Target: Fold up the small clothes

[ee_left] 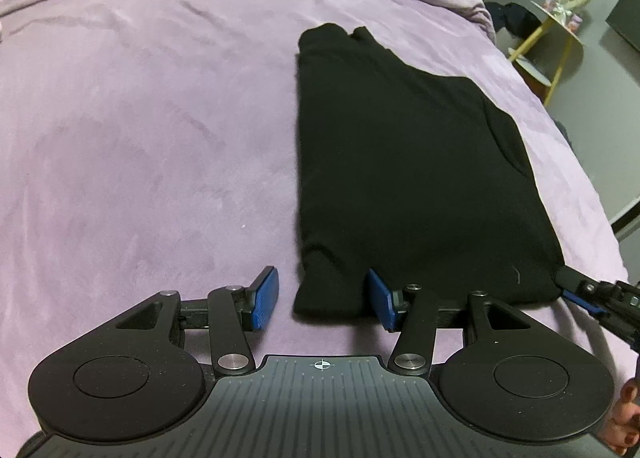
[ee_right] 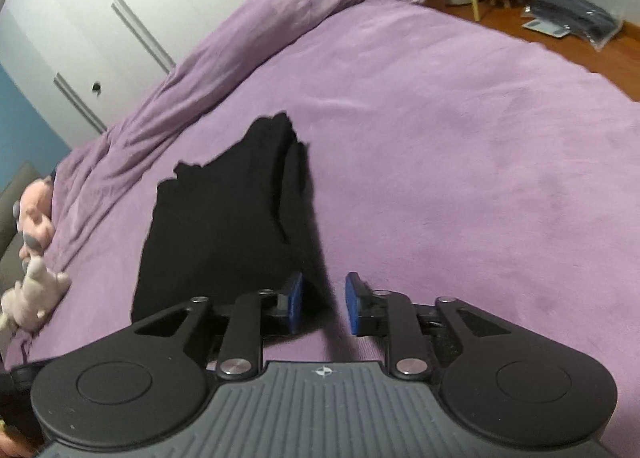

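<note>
**Both jaws at the near hem of the black garment**

My left gripper (ee_left: 323,300) has its jaws standing apart, the near left corner of the black garment (ee_left: 400,162) lying loosely between them at the bottom centre of the left wrist view; the right-hand blue pad (ee_left: 380,298) sits against or just over the cloth, the left-hand one is clear of it on bare cover, so nothing is clamped there. My right gripper (ee_right: 323,304) also has its jaws a little apart; a narrow tongue of the garment's near right edge runs down between them in the lower middle of the right wrist view, and I judge the pads are not pressing on it, though the cloth is dark and blurred there.

Outward from the jaws, the garment lies flat on the purple bed cover (ee_left: 140,158) as a long dark strip, already folded lengthwise by the look of its layered right side, reaching away to the upper centre of both views; in the left view my right gripper's tip shows at the garment's lower right corner.

I judge it light, soft and limp; it will sag and slide apart in layers unless every layer is pinched together. The best hold seems the two near corners, well in from the edge, so the hem can be lifted evenly and laid over toward the far end.
</note>
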`<state>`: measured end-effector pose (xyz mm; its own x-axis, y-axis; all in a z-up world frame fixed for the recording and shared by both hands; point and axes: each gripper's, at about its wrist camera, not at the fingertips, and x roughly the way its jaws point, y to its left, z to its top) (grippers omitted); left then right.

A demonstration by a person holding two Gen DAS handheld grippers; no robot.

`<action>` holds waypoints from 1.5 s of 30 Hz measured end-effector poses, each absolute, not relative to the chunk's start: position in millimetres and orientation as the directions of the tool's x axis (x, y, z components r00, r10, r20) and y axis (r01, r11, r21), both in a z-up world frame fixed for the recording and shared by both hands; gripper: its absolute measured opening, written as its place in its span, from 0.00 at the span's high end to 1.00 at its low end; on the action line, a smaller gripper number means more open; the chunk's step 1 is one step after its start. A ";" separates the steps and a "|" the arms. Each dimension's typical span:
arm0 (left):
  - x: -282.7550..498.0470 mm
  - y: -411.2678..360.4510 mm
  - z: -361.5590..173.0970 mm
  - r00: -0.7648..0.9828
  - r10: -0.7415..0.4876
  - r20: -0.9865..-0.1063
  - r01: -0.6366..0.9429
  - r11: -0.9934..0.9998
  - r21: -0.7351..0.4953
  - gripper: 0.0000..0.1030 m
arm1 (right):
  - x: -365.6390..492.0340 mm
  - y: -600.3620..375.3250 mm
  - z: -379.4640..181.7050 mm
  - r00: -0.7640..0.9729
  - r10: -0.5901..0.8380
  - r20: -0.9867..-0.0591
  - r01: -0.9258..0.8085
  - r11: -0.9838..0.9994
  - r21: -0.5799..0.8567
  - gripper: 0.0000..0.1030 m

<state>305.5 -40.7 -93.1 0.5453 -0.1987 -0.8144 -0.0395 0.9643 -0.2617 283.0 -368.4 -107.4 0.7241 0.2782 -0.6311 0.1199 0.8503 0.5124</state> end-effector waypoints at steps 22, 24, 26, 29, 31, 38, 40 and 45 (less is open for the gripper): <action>268.7 -28.2 -95.8 0.592 -0.298 -0.749 -0.081 0.902 -0.423 0.47 | 294.6 -364.2 -153.3 0.707 0.525 -0.474 0.197 0.497 0.845 0.80; 271.3 -32.1 -96.1 0.590 -0.295 -0.752 -0.078 0.906 -0.417 0.47 | 295.4 -365.4 -150.9 0.725 0.519 -0.453 0.187 0.484 0.855 0.92; 271.7 -33.2 -95.3 0.590 -0.296 -0.751 -0.078 0.905 -0.418 0.47 | 293.7 -367.7 -148.9 0.738 0.503 -0.450 0.180 0.495 0.850 0.95; 272.8 -32.4 -95.9 0.589 -0.302 -0.750 -0.080 0.901 -0.426 0.47 | 285.3 -367.2 -136.5 0.770 0.431 -0.471 0.151 0.594 0.791 0.97; 273.2 -30.9 -96.6 0.588 -0.301 -0.751 -0.081 0.901 -0.425 0.47 | 283.3 -369.9 -135.4 0.770 0.391 -0.504 0.163 0.644 0.748 0.98; 278.7 -29.8 -94.9 0.585 -0.299 -0.754 -0.087 0.901 -0.424 0.48 | 290.5 -367.8 -136.8 0.728 0.356 -0.585 0.171 0.733 0.659 0.98; 280.4 -27.6 -95.4 0.584 -0.299 -0.754 -0.094 0.899 -0.429 0.49 | 297.4 -365.7 -141.5 0.702 0.350 -0.620 0.160 0.771 0.617 0.98; 285.5 -9.4 -90.4 0.573 -0.312 -0.758 -0.103 0.890 -0.444 0.50 | 295.0 -381.8 -129.6 0.698 0.391 -0.600 0.044 0.813 0.580 0.77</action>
